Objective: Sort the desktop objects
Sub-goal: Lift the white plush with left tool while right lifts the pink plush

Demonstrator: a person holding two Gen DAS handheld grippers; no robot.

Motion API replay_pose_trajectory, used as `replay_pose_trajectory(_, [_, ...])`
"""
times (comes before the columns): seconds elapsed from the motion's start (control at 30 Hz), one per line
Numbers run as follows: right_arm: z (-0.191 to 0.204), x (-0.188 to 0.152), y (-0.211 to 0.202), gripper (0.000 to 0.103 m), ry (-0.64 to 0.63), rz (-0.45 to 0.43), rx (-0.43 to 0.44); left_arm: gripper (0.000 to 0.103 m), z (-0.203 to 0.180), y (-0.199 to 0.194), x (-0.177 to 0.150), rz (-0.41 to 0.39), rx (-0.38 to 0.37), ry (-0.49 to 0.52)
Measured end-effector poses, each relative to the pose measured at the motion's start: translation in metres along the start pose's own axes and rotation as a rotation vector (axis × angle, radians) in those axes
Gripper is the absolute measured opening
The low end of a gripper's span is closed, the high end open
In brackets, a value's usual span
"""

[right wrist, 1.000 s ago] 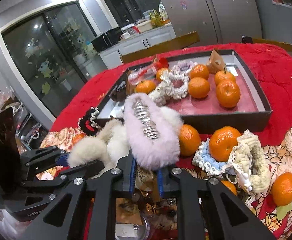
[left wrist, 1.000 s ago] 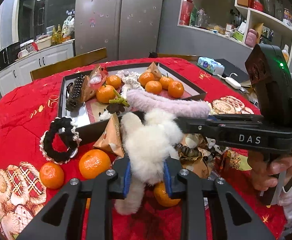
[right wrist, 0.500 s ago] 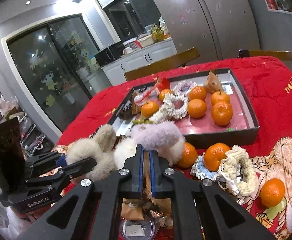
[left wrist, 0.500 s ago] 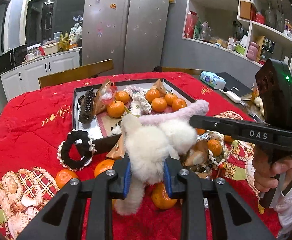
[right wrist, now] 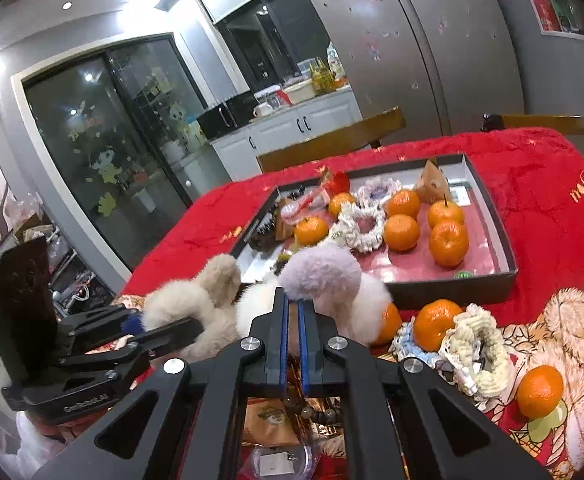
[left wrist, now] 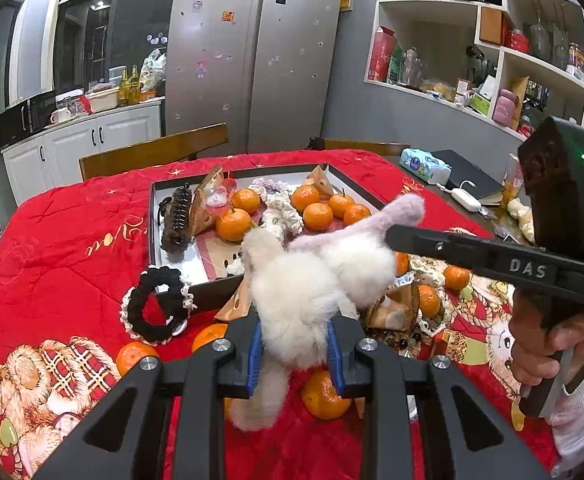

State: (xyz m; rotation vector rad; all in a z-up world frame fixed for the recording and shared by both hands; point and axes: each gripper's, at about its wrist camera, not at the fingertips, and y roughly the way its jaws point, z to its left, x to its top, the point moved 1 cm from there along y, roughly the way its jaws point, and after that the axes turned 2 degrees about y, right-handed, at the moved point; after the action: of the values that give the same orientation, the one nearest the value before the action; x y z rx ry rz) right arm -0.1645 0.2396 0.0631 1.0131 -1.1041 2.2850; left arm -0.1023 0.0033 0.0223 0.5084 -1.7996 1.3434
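1. Holding firm matters first: the left tool is clamped on the white fluffy clip, and the right tool is pinched tight on the pink fluffy clip.
2. Both clips hang tangled together above the counter, just in front of the tray.
3. Pull the tools apart slowly, so neither slips.
4. Then set each down among the oranges and the lace scrunchie, I judge.

Cream fluffy clip, lilac fluffy clip, orange tangerines, seemingly dark-grey tray, red bear-patterned tablecloth.
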Motion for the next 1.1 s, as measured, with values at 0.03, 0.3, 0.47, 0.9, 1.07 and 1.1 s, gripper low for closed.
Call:
replay_pose_trajectory(0.03, [0.002, 0.002, -0.002, 0.005, -0.003, -0.004, 0.003, 0.028, 0.0, -0.001, 0.001, -0.003, 0.0, -0.002])
replay_pose_trajectory(0.3, [0.016, 0.021, -0.023, 0.004, -0.038, -0.057, 0.008, 0.028, 0.0, -0.017, 0.018, -0.036, -0.003, -0.004])
replay_pose_trajectory(0.47, [0.019, 0.017, -0.026, 0.009, -0.059, -0.043, 0.002, 0.028, 0.001, -0.022, 0.019, -0.038, -0.001, -0.006])
replay_pose_trajectory(0.9, [0.01, -0.016, 0.006, 0.031, -0.051, 0.059, -0.002, 0.028, -0.003, -0.009, -0.007, 0.023, -0.009, -0.022])
replay_pose_trajectory(1.07, [0.01, -0.021, 0.014, 0.034, -0.064, 0.09, 0.022, 0.028, -0.002, 0.003, -0.014, 0.051, -0.021, -0.034])
replay_pose_trajectory(1.1, [0.009, -0.022, 0.017, 0.035, -0.057, 0.101, 0.032, 0.028, -0.001, 0.006, -0.016, 0.061, -0.022, -0.04])
